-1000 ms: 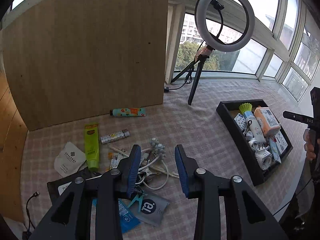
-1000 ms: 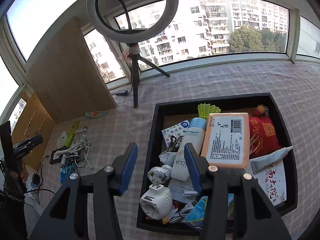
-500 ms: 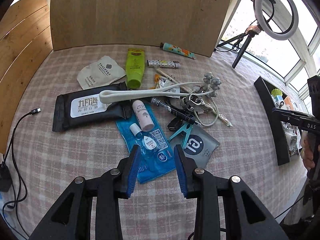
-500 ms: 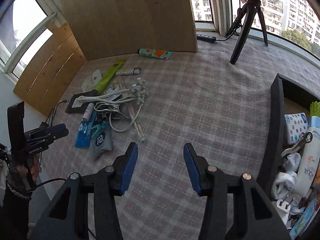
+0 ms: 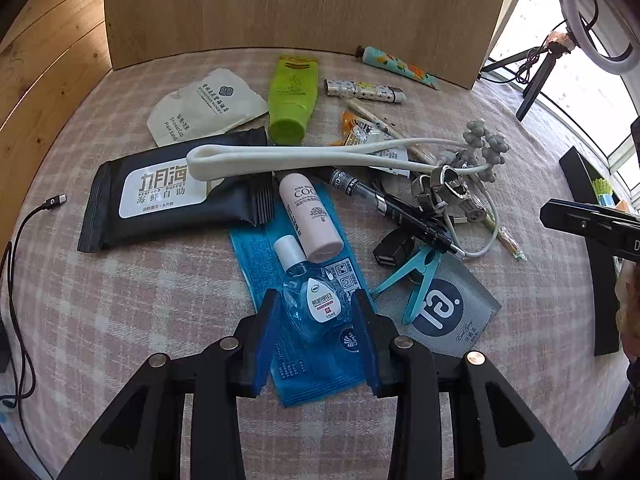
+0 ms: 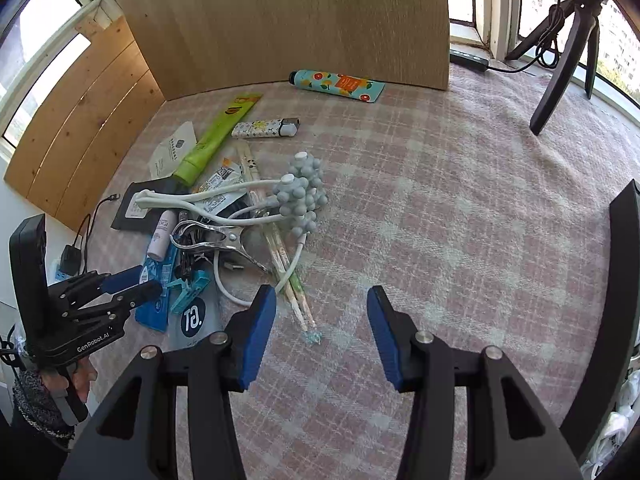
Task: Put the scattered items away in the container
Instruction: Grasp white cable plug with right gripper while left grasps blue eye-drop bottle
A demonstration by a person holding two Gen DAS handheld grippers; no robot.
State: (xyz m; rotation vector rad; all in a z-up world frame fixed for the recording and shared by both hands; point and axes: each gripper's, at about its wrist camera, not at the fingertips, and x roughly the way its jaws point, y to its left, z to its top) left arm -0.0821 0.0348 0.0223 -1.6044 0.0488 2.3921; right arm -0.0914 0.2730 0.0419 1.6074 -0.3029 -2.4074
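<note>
My left tool (image 5: 316, 312) sits open around the little blue bottle (image 5: 310, 304) lying on the blue packet (image 5: 320, 376), so I might pinch the packet too; my right tool (image 6: 322, 316) is open and empty.

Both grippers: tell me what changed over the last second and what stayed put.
The left gripper dropped toward the pile and now straddles the small eye-drop bottle, jaws open, not yet clamped. The right gripper swung away from over the black tray to the checked cloth beside the pile, jaws open and empty. The scattered things lie as before.
</note>
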